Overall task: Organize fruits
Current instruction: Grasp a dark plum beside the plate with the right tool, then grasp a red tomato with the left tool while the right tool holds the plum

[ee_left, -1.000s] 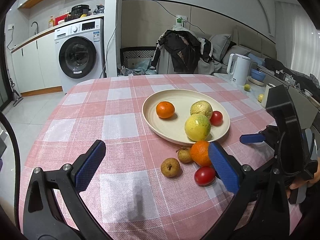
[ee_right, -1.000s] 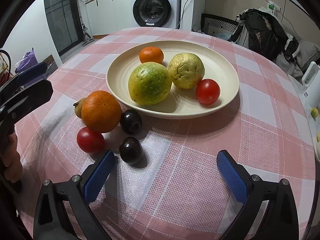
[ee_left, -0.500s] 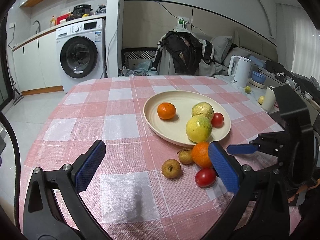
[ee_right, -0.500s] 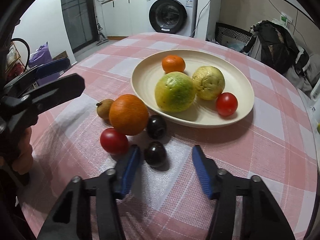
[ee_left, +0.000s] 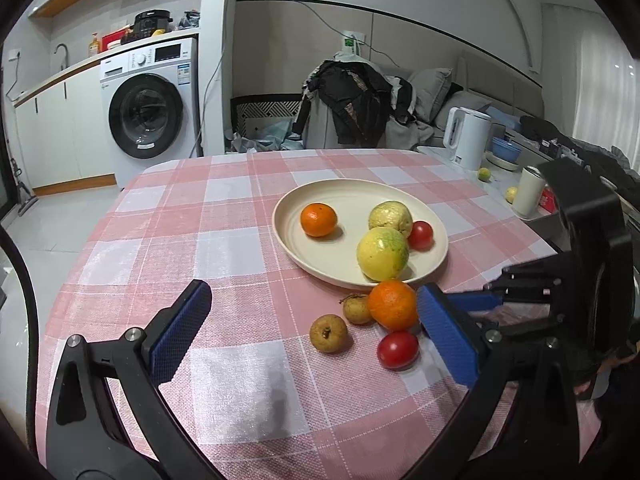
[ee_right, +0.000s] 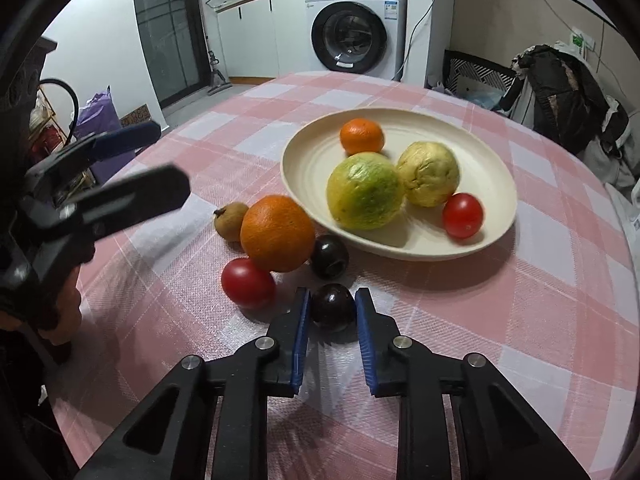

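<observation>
A cream plate [ee_right: 304, 168] holds a mandarin [ee_right: 361, 136], a green-yellow citrus [ee_right: 365, 196], a yellow guava [ee_right: 428, 179] and a tomato [ee_right: 463, 215]. In front of it on the pink checked cloth lie an orange [ee_right: 277, 233], a tomato [ee_right: 248, 283], a brown fruit [ee_right: 231, 221] and two dark plums. My right gripper [ee_right: 332, 312] is shut on the nearer plum [ee_right: 333, 306], which rests on the cloth; the other plum [ee_right: 329, 257] touches the orange. My left gripper [ee_left: 314, 296] hovers open over the cloth, with a second brown fruit [ee_left: 329, 333] between its fingers' line.
The round table's edge curves close on all sides. Beyond the right edge a counter carries a white kettle [ee_left: 466, 140], a cup [ee_left: 528, 192] and small fruits. A washing machine [ee_left: 148, 100] and a clothes-laden chair [ee_left: 352, 104] stand behind.
My right gripper moved forward and closed from wide open onto the nearer dark plum. The left gripper drew back slightly and stays open.
</observation>
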{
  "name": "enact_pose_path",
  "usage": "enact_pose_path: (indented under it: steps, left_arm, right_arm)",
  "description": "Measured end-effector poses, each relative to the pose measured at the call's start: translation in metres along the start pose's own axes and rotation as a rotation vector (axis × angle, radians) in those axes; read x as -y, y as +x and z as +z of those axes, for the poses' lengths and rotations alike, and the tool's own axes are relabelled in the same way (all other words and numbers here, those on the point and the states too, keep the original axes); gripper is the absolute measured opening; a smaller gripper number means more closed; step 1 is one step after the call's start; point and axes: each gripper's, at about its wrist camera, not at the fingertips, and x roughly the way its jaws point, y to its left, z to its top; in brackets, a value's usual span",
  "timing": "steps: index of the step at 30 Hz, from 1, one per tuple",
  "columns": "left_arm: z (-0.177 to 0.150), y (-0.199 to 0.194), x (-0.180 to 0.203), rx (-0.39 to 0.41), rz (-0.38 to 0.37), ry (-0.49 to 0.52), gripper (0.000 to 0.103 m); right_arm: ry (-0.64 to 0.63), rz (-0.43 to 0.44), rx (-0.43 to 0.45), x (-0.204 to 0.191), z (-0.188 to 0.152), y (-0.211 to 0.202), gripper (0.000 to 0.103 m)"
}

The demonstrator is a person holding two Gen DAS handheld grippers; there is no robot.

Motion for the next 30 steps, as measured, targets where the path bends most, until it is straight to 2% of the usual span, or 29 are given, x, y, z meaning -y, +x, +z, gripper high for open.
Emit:
enact_pose_path:
  steps: [8,11,13,16,20,24,30]
  left_arm:
    - [-0.003,0.004,0.015,-0.052,-0.052,0.062,0.102]
    - [-0.006,0.010,0.021,-0.101,-0.105,0.067,0.101]
    - [-0.008,0.010,0.023,-0.107,-0.126,0.066,0.098]
    - [-0.010,0.011,0.028,-0.126,-0.147,0.082,0.086]
    - [-0.014,0.014,0.036,-0.158,-0.164,0.124,0.060]
    - [-0.020,0.020,0.044,-0.212,-0.201,0.156,0.056]
    - [-0.028,0.036,0.047,-0.275,-0.187,0.136,0.056]
  right_arm:
    - [0.046,-0.006,0.078,0.016,0.005,-0.029,0.024]
    - [0.058,-0.010,0.101,0.020,0.006,-0.038,0.024]
    - [0.062,-0.012,0.112,0.021,0.006,-0.042,0.024]
    - [0.065,-0.010,0.127,0.021,0.007,-0.046,0.024]
    - [0.064,-0.009,0.129,0.020,0.008,-0.047,0.024]
    - [0.065,-0.010,0.130,0.020,0.009,-0.046,0.024]
    - [0.065,-0.014,0.133,0.024,0.009,-0.047,0.024]
